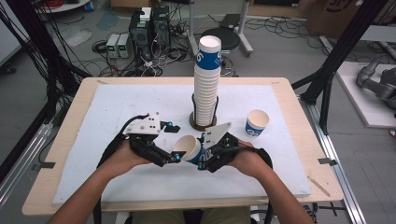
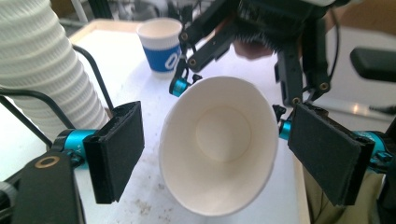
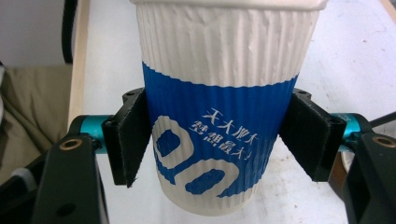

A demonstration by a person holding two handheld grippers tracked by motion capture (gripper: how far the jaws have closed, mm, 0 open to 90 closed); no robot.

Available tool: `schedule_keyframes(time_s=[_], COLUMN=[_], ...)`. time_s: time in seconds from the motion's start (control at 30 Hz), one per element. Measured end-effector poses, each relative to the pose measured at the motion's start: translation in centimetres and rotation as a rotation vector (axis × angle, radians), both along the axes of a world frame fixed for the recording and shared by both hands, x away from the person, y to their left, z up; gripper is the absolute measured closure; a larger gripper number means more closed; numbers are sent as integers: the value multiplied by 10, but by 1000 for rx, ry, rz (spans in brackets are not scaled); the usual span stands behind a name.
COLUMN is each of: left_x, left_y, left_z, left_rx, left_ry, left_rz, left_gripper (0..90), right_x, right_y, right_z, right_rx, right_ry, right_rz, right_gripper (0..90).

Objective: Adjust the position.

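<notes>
White foam mat (image 1: 116, 177) covers wooden table (image 1: 65, 140); cabled floor (image 1: 280, 51), seemingly concrete.

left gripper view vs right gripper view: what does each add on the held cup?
Left gripper view: the paper cup's open mouth and bare inside, between the left hand-held gripper's open pads, apart from both; also the cup stack and a second cup. Right gripper view: the cup's blue printed band, right hand-held gripper clamping it. Shared: that cup and the white mat.

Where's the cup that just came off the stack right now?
In the high view the cup lies tipped sideways between the two hands, just in front of the cup stack; the right tool clamps its blue band, and its mouth faces the open left tool.
</notes>
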State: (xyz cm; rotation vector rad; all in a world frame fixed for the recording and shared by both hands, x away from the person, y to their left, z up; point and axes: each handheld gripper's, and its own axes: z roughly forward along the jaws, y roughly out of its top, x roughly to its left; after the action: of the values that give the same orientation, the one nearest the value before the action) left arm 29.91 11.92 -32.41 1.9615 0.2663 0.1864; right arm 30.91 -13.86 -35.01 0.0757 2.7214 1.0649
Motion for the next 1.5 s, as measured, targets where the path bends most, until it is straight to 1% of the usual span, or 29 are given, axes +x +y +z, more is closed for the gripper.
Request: schedule_keyframes(time_s=[0.07,0.17,0.27,0.37,0.4,0.43,0.5,0.53,0.57,0.63,0.77,0.8,0.93,1.0,1.1,1.13,1.2,1.23,1.33,1.43,1.5], left_x=[0,-1,-2,-3,-3,-3,-4,-4,-4,-5,-5,-5,-6,-6,-7,-8,-11,-12,-15,-16,-16], left_y=[6,17,27,38,42,46,50,52,54,58,67,68,71,72,73,74,76,77,81,84,86], left_z=[-1,-3,-8,-14,-17,-21,-27,-31,-36,-44,-58,-60,-69,-74,-78,-80,-83,-84,-86,-86,-87], left_rx=[-35,-112,-172,-223,-233,-238,-217,-212,-221,-238,-290,-294,-291,-290,-278,-282,-288,-277,-264,-268,-272], left_ry=[-4,-8,-22,-33,-36,-38,-48,-46,-38,-38,-32,-34,-35,-34,-43,-44,-51,-60,-81,-86,-88], left_rz=[17,60,119,176,198,223,263,278,286,309,364,373,399,408,421,426,439,441,451,462,469], left_gripper=[186,185,179,178,176,173,172,172,172,172,172,172,172,172,172,172,175,175,175,176,177], right_x=[1,2,2,1,1,0,0,-1,-2,-3,-5,-6,-8,-8,-8,-8,-8,-7,-8,-8,-7], right_y=[-5,-12,-19,-26,-28,-30,-35,-37,-39,-44,-52,-54,-58,-60,-62,-62,-63,-63,-64,-65,-64], right_z=[-2,-6,-10,-14,-16,-18,-21,-23,-25,-28,-33,-34,-37,-38,-39,-39,-39,-39,-37,-36,-36], right_rx=[29,73,130,185,202,219,253,274,294,329,378,388,409,430,440,444,454,457,461,476,478], right_ry=[15,28,34,30,31,26,15,11,11,13,3,-3,-16,-22,-22,-30,-27,-33,-39,-33,-40], right_rz=[-12,-32,-52,-72,-76,-87,-103,-111,-121,-138,-167,-173,-190,-204,-220,-222,-228,-231,-236,-236,-237], right_gripper=[287,287,287,287,287,287,287,286,287,287,286,287,286,286,286,286,285,285,285,285,285])
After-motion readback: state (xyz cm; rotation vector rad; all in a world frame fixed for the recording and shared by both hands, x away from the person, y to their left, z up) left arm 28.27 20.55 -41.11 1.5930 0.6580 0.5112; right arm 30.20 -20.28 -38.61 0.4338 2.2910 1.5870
